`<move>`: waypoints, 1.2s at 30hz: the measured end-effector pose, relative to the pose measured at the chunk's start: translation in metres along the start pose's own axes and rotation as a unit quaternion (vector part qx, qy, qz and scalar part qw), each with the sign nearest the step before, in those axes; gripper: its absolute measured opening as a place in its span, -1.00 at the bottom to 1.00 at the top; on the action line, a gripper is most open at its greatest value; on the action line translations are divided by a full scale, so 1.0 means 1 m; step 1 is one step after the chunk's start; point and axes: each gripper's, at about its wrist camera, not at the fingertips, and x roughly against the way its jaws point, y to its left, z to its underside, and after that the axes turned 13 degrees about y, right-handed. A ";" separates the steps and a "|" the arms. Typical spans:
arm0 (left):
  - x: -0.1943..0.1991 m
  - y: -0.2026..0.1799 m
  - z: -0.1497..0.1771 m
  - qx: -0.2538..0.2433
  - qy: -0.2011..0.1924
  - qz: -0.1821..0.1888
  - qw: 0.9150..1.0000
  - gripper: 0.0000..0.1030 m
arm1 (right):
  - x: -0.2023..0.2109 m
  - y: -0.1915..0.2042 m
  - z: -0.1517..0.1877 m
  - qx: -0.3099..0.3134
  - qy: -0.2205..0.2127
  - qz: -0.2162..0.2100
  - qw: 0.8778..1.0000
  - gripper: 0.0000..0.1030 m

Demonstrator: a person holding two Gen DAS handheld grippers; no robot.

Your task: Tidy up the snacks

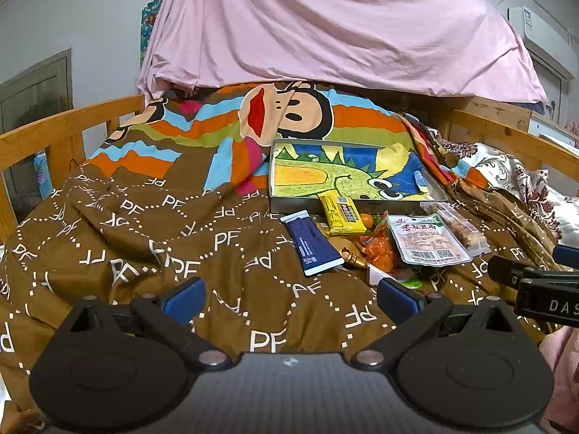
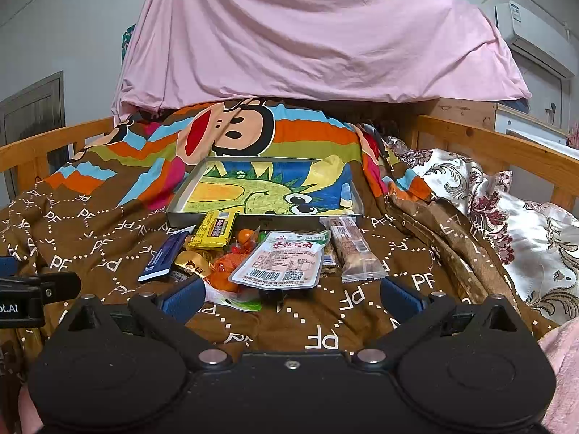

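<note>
Both grippers, left [image 1: 289,298] and right [image 2: 291,294], are spread wide and hold nothing. The snacks [image 2: 253,253] lie piled on the quilt [image 2: 108,217], just before the tray [image 2: 266,220], directly ahead of the right gripper, probably nearer it.

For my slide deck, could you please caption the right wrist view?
Open right gripper facing snack packets piled before an empty tray on a bed.
</note>
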 end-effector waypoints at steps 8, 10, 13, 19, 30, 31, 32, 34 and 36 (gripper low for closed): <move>-0.003 -0.001 0.005 -0.001 0.000 0.001 1.000 0.99 | -0.001 0.000 0.000 0.000 0.001 0.000 1.000 0.99; -0.003 -0.001 0.005 -0.001 0.000 0.001 1.000 0.99 | -0.001 0.000 0.000 0.001 0.001 0.000 1.000 0.99; -0.003 -0.001 0.006 -0.001 0.000 0.001 1.000 0.99 | -0.001 0.000 0.000 0.001 0.001 0.000 1.000 0.99; -0.003 -0.001 0.006 -0.002 0.001 0.001 1.000 0.99 | -0.002 0.000 0.000 0.001 0.002 0.001 1.000 0.99; -0.004 -0.001 0.009 -0.002 0.003 0.002 1.000 0.99 | -0.002 0.000 0.000 0.001 0.003 0.001 1.000 0.99; -0.004 -0.001 0.008 -0.003 0.004 0.002 1.000 0.99 | -0.002 0.000 0.000 0.001 0.003 0.001 1.000 0.99; -0.004 -0.001 0.007 -0.003 0.004 0.002 1.000 0.99 | -0.002 0.000 0.000 0.001 0.003 0.001 1.000 0.99; -0.004 -0.001 0.008 -0.003 0.004 0.002 1.000 0.99 | -0.002 0.000 0.000 0.001 0.004 0.001 1.000 0.99; -0.004 -0.001 0.008 -0.003 0.004 0.002 1.000 0.99 | -0.002 0.000 0.000 0.002 0.004 0.001 1.000 0.99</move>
